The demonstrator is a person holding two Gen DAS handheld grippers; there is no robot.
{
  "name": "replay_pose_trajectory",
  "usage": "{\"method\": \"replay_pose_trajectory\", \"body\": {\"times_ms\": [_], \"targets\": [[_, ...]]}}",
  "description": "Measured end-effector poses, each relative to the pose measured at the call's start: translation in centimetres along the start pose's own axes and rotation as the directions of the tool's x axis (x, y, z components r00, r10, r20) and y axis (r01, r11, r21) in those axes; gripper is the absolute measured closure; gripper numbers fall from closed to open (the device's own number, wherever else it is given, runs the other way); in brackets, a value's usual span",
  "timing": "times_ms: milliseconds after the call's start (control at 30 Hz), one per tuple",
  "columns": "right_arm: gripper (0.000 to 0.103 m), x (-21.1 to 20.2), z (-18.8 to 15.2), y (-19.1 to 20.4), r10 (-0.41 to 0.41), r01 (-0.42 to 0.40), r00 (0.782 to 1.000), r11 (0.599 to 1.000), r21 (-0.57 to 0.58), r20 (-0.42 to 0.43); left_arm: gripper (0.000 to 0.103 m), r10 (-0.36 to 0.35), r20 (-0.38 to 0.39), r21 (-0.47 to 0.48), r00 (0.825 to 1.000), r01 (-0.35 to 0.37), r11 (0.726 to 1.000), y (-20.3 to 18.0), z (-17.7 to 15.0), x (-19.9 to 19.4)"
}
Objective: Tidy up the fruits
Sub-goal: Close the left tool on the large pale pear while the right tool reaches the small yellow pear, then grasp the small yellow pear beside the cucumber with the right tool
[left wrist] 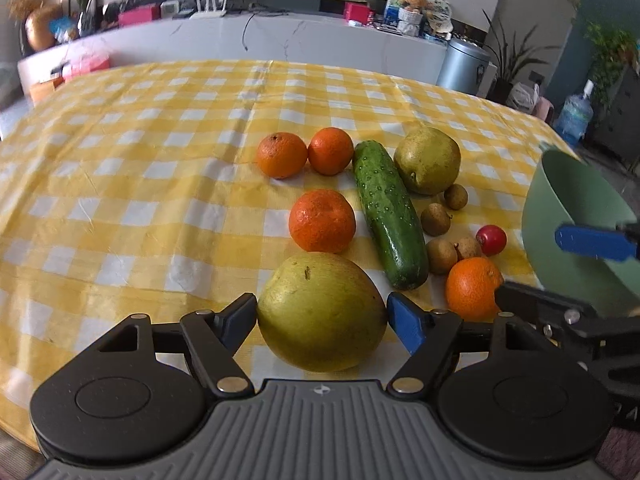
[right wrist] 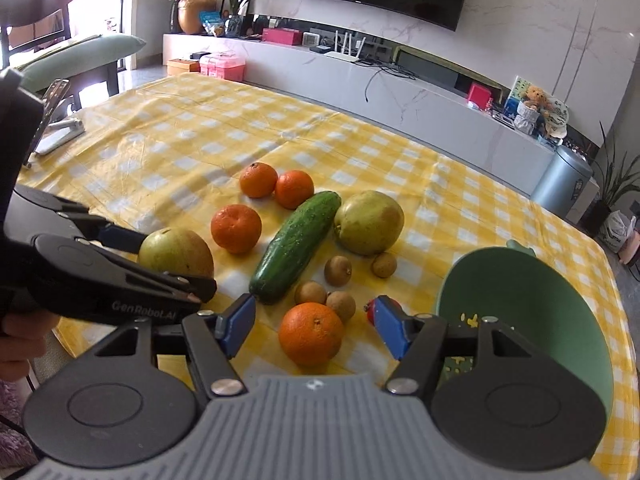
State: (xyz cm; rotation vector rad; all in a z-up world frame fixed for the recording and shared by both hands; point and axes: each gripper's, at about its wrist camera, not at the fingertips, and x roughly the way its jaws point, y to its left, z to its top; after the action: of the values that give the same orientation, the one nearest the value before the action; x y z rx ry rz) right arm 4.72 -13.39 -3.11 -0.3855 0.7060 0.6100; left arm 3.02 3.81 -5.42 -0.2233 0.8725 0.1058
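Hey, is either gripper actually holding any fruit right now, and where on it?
Left gripper brackets the near pear at its widest sides, grip unconfirmed. Right gripper holds nothing.

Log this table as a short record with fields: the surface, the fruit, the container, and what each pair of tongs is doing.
surface: yellow checked tablecloth
oranges: four, loose on the cloth
pears: two
cucumber: one, lying between the fruit
container: green bowl, no fruit in it
left tongs: astride the near pear, grip unclear
right tongs: open around the near orange
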Motion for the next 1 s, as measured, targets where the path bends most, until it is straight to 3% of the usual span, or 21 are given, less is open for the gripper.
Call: {"method": "replay_pose_trajectory", "body": {"times_ms": [133, 200, 400, 467, 533, 700, 800, 867, 933, 1000], "targets": [[0.039, -0.1, 0.0, 0.1, -0.004, 0.004, 1.000, 1.000, -0.003, 0.003, 0.017, -0.068, -0.040, -0.138, 0.997, 0.062, 0.988, 1.6, 0.3, 0.8], [0.039, -0.1, 0.1, 0.1, 0.001, -0.001, 1.000, 1.000, 0.000, 0.007, 0.025, -0.136, -0.067, -0.219, 0.988, 0.119, 0.969, 2.6, 0.3, 1.2], [0.036, 0.0, 1.4, -0.9, -0.005, 0.004, 1.000, 0.997, 0.072, 0.015, 0.026, -0.126, -0.056, -0.226, 0.990, 0.111, 0.968, 2.4, 0.2, 1.1], [0.011, 0.1, 2.3, -1.8, -0.007, 0.004, 1.000, 0.989, 0.146, 0.025, 0.026, -0.126, -0.053, -0.226, 0.991, 0.111, 0.968, 2.4, 0.2, 1.1], [0.006, 0.3, 3.2, -2.8, -0.003, -0.003, 1.000, 0.974, 0.226, 0.029, 0.026, -0.124, -0.050, -0.224, 0.991, 0.109, 0.968, 2.3, 0.2, 1.0], [0.006, 2.5, 6.7, -3.8, 0.037, -0.040, 0.999, 0.971, 0.234, 0.017, 0.026, -0.090, -0.047, -0.193, 0.995, 0.079, 0.978, 2.0, 0.1, 0.7], [0.018, 5.4, 8.8, -5.2, 0.073, -0.063, 0.997, 0.957, 0.283, -0.027, 0.026, -0.068, -0.042, -0.181, 0.997, 0.059, 0.982, 2.1, 0.1, 0.6], [0.028, 7.3, 10.0, -6.6, 0.105, -0.072, 0.992, 0.926, 0.372, -0.070, 0.026, -0.058, -0.039, -0.177, 0.998, 0.050, 0.983, 2.1, 0.1, 0.6], [0.028, 9.3, 10.7, -8.2, 0.132, -0.070, 0.986, 0.882, 0.466, -0.102, 0.026, -0.053, -0.032, -0.179, 0.998, 0.047, 0.983, 2.0, 0.0, 0.6], [0.028, 11.1, 10.9, -9.3, 0.097, -0.005, 0.984, 0.853, 0.522, -0.150, 0.026, -0.043, -0.019, -0.171, 0.999, 0.039, 0.985, 1.8, -0.1, 0.5]]}}
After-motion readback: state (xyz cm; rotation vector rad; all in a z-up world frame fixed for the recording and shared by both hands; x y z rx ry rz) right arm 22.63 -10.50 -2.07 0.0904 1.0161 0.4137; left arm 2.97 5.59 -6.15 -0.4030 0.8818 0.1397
